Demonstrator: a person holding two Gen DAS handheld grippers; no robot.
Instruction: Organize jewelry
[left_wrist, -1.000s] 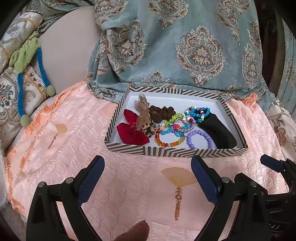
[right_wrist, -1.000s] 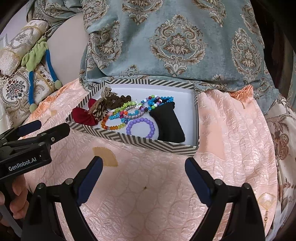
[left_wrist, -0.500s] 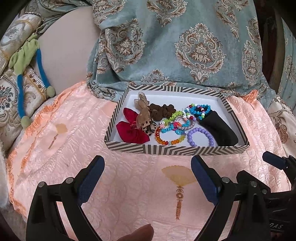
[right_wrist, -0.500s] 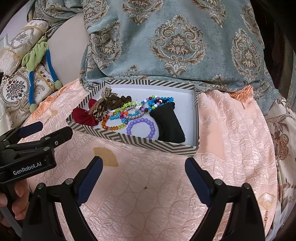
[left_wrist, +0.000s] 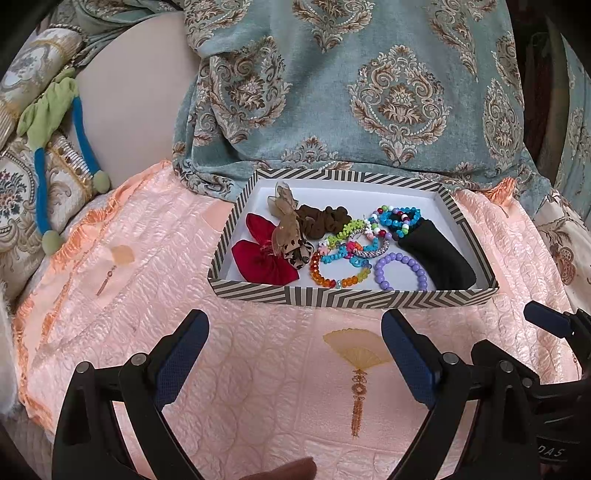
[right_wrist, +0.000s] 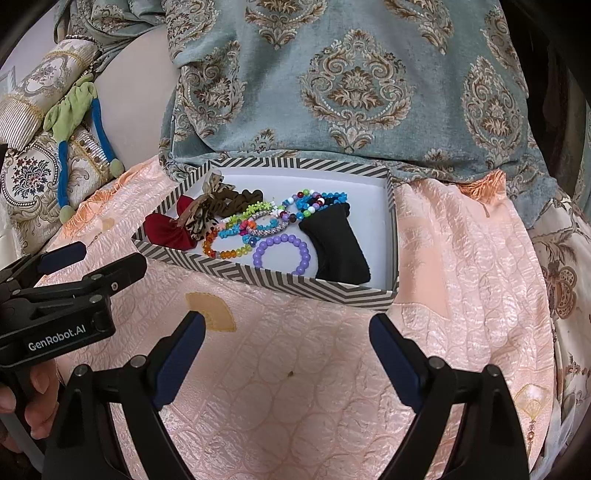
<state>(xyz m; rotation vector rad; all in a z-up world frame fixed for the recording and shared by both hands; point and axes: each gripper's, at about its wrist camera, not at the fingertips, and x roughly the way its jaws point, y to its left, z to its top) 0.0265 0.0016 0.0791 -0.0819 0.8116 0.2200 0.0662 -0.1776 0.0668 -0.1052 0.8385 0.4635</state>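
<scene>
Striped tray (left_wrist: 354, 297) rim, fingers (left_wrist: 183, 354) clear

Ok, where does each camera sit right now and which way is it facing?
Left wrist: on the open left tool, low over the peach bedspread, facing the striped tray squarely; the right tool shows at its right edge.
Right wrist: on the open right tool, facing the tray from its right; the left tool and a hand show.
Shared: tray, purple bracelet.

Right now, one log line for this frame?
phase: pre-grasp | left gripper: open, empty | right gripper: open, empty | striped tray: full, untouched
</scene>
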